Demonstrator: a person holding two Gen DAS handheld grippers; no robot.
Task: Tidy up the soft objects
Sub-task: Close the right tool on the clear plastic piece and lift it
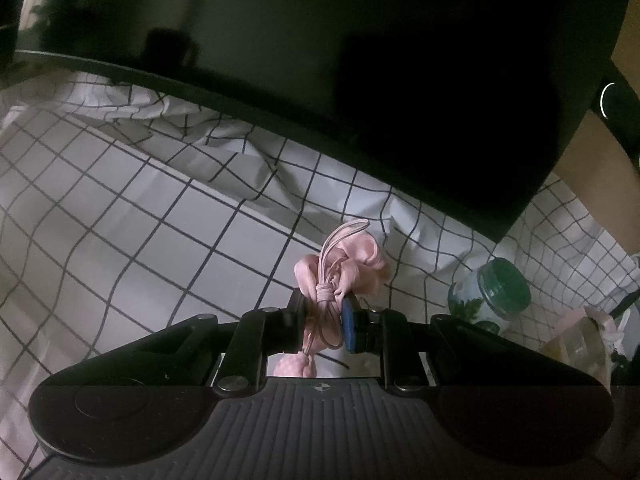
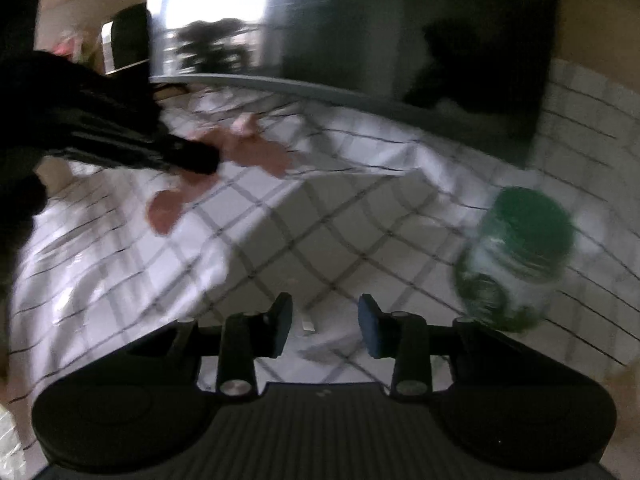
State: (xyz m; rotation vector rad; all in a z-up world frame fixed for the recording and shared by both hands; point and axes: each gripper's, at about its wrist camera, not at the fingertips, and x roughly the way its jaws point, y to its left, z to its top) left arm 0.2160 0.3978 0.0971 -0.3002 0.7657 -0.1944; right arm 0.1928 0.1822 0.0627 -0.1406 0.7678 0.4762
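Observation:
My left gripper is shut on a pink fabric drawstring pouch, pinched at its knotted cord, with frilled cloth sticking out past the fingers and the pouch body hanging below. It is held above the checked tablecloth. In the blurred right wrist view the left gripper shows at upper left with the pink pouch in it. My right gripper is open and empty, low over the cloth.
A dark monitor stands at the back of the table. A green-lidded jar lies on its side at the right; it also shows in the right wrist view. A clear plastic bag sits at the far right.

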